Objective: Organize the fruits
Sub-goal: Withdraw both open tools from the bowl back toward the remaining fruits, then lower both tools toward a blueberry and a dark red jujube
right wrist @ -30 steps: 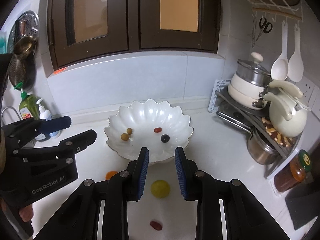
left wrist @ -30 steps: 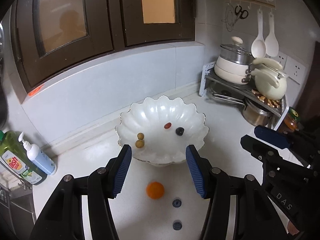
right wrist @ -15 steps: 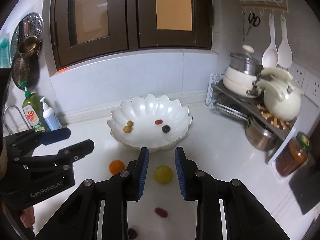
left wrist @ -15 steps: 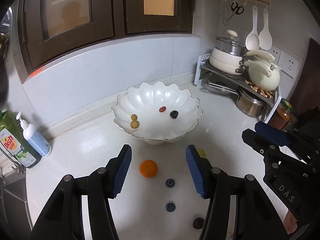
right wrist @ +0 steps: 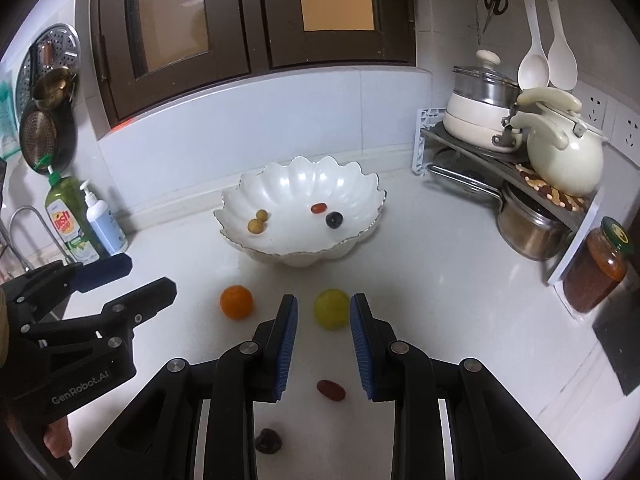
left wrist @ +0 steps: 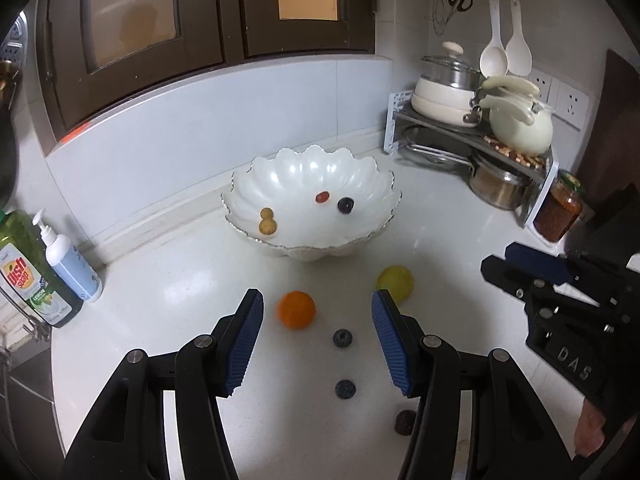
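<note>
Both tongs have backed off the scalloped white bowl (right wrist: pixel 300 216); left tongs (left wrist: pixel 316 340) released wide, right tongs (right wrist: pixel 323 346) released, narrower, lined up on round yellow-green fruit (right wrist: pixel 330 309); pickup looks next.

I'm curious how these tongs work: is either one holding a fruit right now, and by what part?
Neither. Both tongs, left and right, are open and empty; the orange and yellow fruit lie on the counter.

A home kitchen: white countertop (right wrist: pixel 440 280) under dark wood cabinets (right wrist: pixel 256 20), stacked pots (right wrist: pixel 480 112) on a corner rack, hanging spoons (right wrist: pixel 548 52) and scissors (right wrist: pixel 494 2), dish soap (right wrist: pixel 68 220) beside a tap (right wrist: pixel 18 232).
</note>
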{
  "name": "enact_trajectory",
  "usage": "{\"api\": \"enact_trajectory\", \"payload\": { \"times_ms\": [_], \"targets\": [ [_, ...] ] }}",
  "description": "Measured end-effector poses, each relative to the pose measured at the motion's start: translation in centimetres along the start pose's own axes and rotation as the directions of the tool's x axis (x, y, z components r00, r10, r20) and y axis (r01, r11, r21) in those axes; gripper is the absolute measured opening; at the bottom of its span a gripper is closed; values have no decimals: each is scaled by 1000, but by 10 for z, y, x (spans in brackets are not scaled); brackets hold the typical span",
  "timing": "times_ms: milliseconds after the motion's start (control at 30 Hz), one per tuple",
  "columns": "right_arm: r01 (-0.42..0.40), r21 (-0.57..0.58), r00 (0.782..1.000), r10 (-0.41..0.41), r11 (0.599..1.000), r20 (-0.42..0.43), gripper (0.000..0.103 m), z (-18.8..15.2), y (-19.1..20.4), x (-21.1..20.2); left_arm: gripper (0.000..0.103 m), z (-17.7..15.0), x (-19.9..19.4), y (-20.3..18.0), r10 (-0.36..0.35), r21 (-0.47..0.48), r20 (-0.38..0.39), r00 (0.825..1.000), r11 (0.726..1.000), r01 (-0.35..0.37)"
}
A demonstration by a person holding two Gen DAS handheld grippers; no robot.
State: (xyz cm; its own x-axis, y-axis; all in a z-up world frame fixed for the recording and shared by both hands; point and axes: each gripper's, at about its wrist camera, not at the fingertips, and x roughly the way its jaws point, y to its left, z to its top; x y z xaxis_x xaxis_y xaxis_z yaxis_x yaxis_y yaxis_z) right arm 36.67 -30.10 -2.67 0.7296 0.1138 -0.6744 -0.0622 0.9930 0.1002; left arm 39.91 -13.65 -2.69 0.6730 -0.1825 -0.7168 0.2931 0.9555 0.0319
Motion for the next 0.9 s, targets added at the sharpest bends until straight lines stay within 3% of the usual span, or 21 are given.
{"api": "enact_trajectory", "payload": {
  "times_ms": [900],
  "targets": [
    [-35, -23, 987, 31, 999, -156, 28, -55, 7, 27, 56, -69, 25, 3, -36, -26, -147, 989, 999, 32]
  ]
}}
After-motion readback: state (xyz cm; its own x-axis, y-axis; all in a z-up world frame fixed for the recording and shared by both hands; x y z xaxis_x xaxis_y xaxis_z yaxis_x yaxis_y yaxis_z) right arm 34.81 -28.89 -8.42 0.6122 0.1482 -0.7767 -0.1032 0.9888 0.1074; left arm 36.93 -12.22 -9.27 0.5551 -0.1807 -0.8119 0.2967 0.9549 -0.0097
